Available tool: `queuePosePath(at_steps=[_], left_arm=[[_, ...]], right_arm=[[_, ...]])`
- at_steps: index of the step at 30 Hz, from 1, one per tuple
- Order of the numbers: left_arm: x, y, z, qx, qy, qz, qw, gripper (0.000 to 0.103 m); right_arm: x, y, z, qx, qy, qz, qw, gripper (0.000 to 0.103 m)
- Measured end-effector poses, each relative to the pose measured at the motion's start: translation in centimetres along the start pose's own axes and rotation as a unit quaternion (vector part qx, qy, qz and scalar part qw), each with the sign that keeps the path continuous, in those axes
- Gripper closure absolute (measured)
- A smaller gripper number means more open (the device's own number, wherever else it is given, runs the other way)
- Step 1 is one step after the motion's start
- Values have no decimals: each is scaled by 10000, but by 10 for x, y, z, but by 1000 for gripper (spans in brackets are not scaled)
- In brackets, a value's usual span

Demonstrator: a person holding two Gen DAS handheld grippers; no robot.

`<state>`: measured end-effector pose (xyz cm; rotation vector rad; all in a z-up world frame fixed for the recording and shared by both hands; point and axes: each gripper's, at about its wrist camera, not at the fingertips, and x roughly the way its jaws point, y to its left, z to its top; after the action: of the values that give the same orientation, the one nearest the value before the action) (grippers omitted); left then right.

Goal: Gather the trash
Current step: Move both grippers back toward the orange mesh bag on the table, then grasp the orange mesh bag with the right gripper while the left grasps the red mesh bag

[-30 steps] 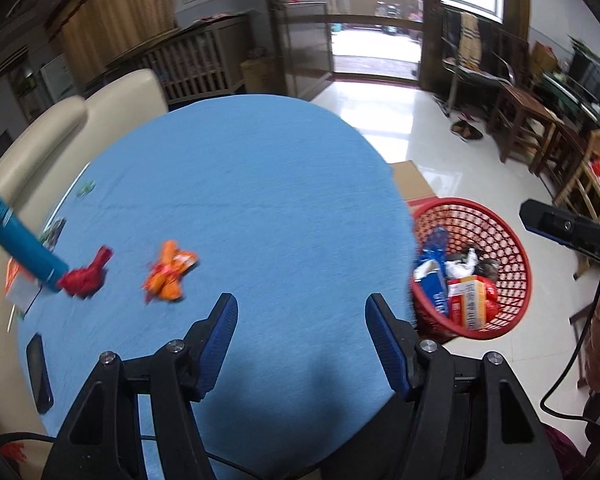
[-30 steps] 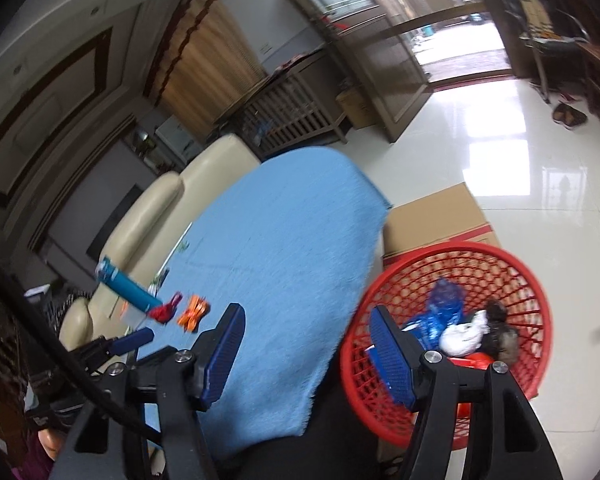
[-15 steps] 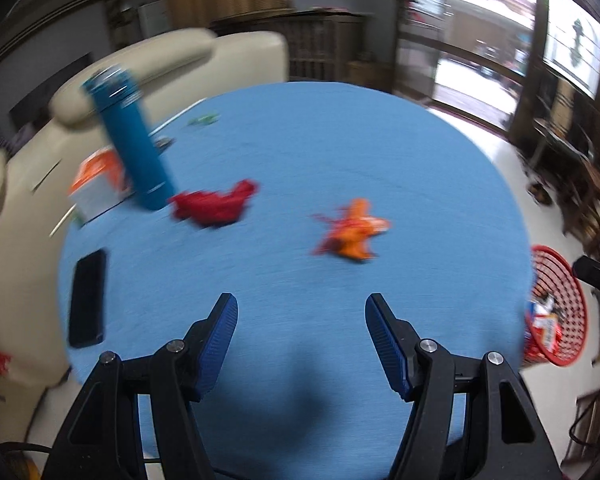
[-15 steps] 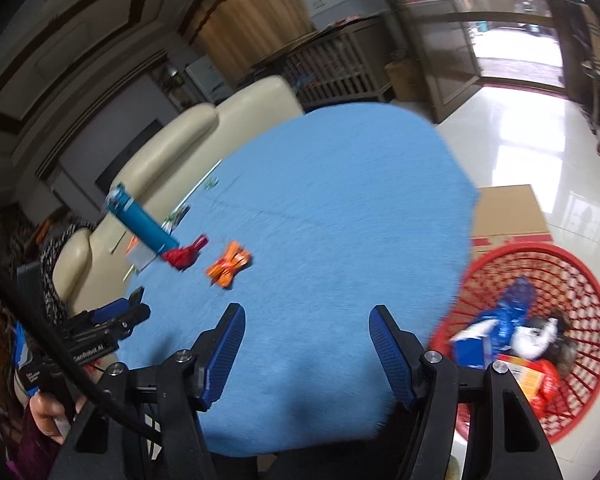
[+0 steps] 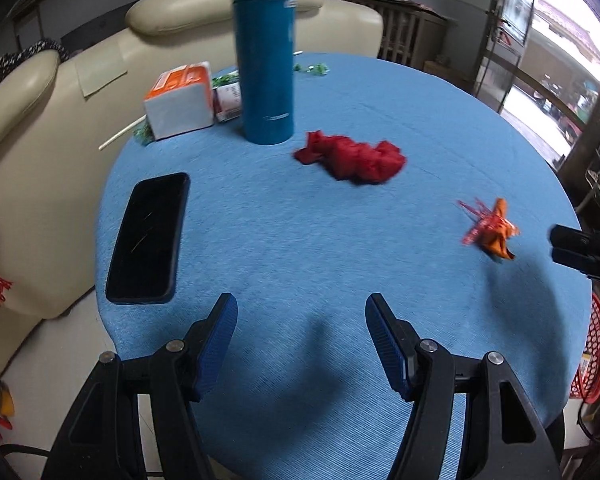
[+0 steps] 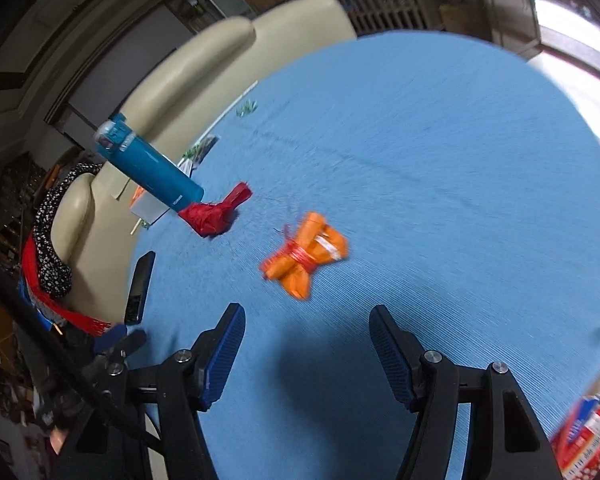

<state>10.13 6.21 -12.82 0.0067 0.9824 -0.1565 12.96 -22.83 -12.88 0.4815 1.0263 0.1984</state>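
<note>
Round and covered in ribbed blue cloth, the surface fills both my wrist views, with a cream leather sofa curving behind it from ten to twelve o'clock. I judge I am at the reach step: both tools are empty and headed for the two scraps left on the cloth. My left tool hangs released over bare cloth, jaws apart with nothing between them; my right tool is likewise released, and its tip shows at three o'clock in the left view. Off the edge at four o'clock sits the red mesh basket, a lattice of plastic with packets inside. A tall teal flask, smooth and cylindrical, stands upright at twelve o'clock, beside a soft white-and-orange tissue pack; a glossy black phone lies flat at nine o'clock. I would leave those alone. The red wrapper, a crumpled, crinkly wad, lies just right of the flask, near one o'clock from the left tool. The orange wrapper, pinched at its middle by red string like a bow, lies just ahead of my right tool at twelve o'clock. Next I expect each tool must come down to straddle its scrap and clamp gently, since both look light and springy.
</note>
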Motion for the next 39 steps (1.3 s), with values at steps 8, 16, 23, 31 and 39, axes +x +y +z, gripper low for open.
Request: queuePosePath(at_steps=[8, 16, 23, 31, 39], left_arm=[[8, 20, 28, -228, -45, -63, 9997, 35], [19, 16, 77, -341, -125, -189, 9992, 34], [63, 0, 117, -715, 212, -518, 9959, 34], [116, -24, 144, -1143, 644, -892, 9873, 30], [139, -32, 135, -1151, 722, -636, 9887, 60]], right_arm=[[62, 0, 35, 756, 523, -47, 9958, 35], [84, 23, 41, 169, 503, -791, 9955, 63], [82, 44, 19, -883, 313, -1044, 9901, 68], [44, 32, -17, -1028, 122, -772, 9916, 68], [12, -7, -43, -501, 40, -684, 9964, 68]])
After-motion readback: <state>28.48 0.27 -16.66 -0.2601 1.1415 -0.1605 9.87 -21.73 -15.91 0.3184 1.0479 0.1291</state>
